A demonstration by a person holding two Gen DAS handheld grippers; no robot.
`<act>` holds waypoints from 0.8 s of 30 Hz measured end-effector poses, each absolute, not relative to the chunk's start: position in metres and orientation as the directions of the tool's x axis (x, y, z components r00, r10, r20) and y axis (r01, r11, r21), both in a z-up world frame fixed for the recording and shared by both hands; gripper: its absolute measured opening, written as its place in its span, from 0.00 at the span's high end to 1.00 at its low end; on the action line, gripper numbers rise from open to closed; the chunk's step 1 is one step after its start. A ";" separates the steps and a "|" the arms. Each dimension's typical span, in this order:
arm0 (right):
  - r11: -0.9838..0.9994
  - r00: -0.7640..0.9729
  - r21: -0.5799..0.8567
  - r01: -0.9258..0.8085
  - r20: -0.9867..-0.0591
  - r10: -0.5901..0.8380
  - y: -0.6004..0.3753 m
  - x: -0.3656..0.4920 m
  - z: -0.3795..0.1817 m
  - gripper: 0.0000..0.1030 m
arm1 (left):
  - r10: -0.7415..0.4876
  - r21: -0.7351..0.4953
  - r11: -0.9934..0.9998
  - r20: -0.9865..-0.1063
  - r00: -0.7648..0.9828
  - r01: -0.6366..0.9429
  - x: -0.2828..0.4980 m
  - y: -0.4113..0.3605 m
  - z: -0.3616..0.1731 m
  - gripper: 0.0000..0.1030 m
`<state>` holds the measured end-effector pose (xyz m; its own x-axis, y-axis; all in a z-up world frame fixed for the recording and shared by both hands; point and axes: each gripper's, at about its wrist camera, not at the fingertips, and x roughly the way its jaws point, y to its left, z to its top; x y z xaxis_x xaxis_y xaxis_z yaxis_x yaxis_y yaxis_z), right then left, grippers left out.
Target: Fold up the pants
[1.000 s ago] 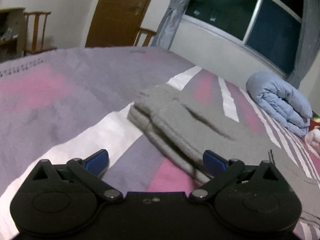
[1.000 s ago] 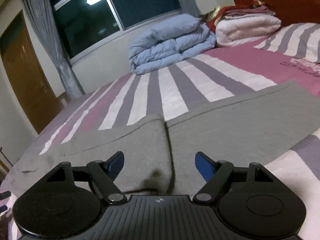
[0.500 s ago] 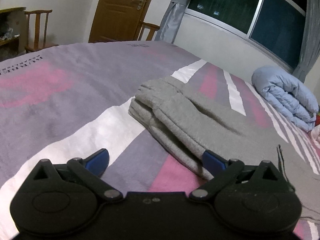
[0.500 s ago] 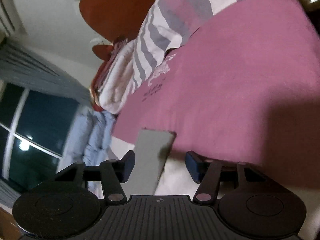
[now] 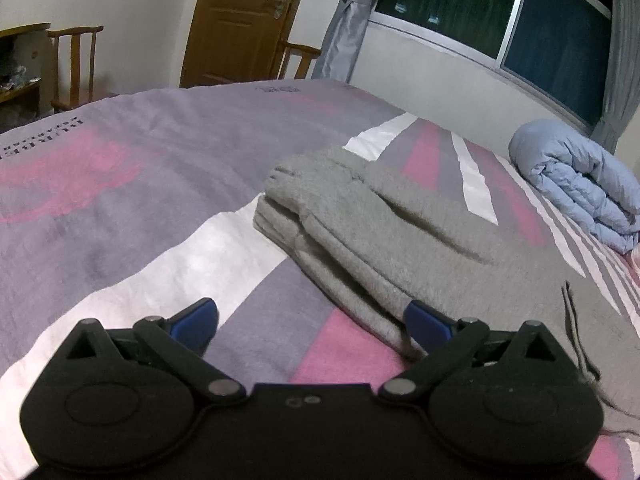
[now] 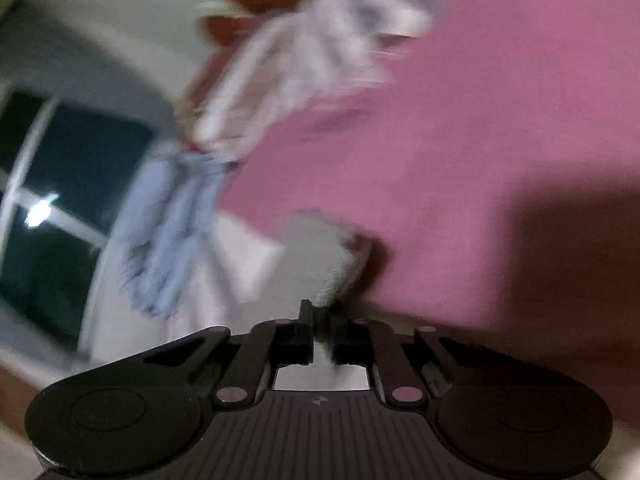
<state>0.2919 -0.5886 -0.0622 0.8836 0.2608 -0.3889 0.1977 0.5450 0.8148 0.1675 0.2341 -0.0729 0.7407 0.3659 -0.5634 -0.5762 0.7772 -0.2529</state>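
From the left wrist, the left tool (image 5: 310,318) hangs wide open above the bed (image 5: 120,200), nothing between its blue fingers. The grey pants (image 5: 380,240) lie folded on the striped cover, from mid-frame toward the lower right, the right finger touching their near edge. A blue quilt (image 5: 576,184) sits rolled at the right, under the window (image 5: 520,12).

From the right wrist, the picture is blurred. The right tool (image 6: 320,320) is clamped on a grey end of the pants (image 6: 320,256), low at centre, over pink cover.

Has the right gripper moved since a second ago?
Yes. The right gripper swung off the pants' middle toward the pink bedspread, rolling, jaws shut on grey pants.
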 end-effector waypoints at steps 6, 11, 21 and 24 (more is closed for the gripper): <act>0.657 0.822 0.735 -0.166 -0.266 0.504 -0.425 0.303 0.005 0.93 | 0.355 -0.295 0.769 -0.542 0.762 -0.568 0.154 0.241 -0.070 0.08; 0.640 0.622 0.650 -0.409 -0.315 0.717 -0.253 0.287 -0.003 0.92 | 0.371 -0.297 0.763 -0.526 0.765 -0.574 0.137 0.252 -0.067 0.08; 0.704 0.556 0.409 -0.581 -0.432 0.710 -0.158 0.239 -0.044 0.91 | 0.320 -0.355 0.764 -0.516 0.794 -0.538 0.138 0.260 -0.069 0.08; 0.688 0.564 0.368 -0.625 -0.397 0.724 -0.158 0.228 -0.033 0.91 | 0.307 -0.345 0.779 -0.518 0.798 -0.524 0.141 0.256 -0.069 0.08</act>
<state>0.2280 -0.1585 -0.0333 0.5639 0.7244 -0.3965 -0.6252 0.6882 0.3681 0.1408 0.2561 -0.0686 0.7980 0.3074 -0.5184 -0.5241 0.7787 -0.3450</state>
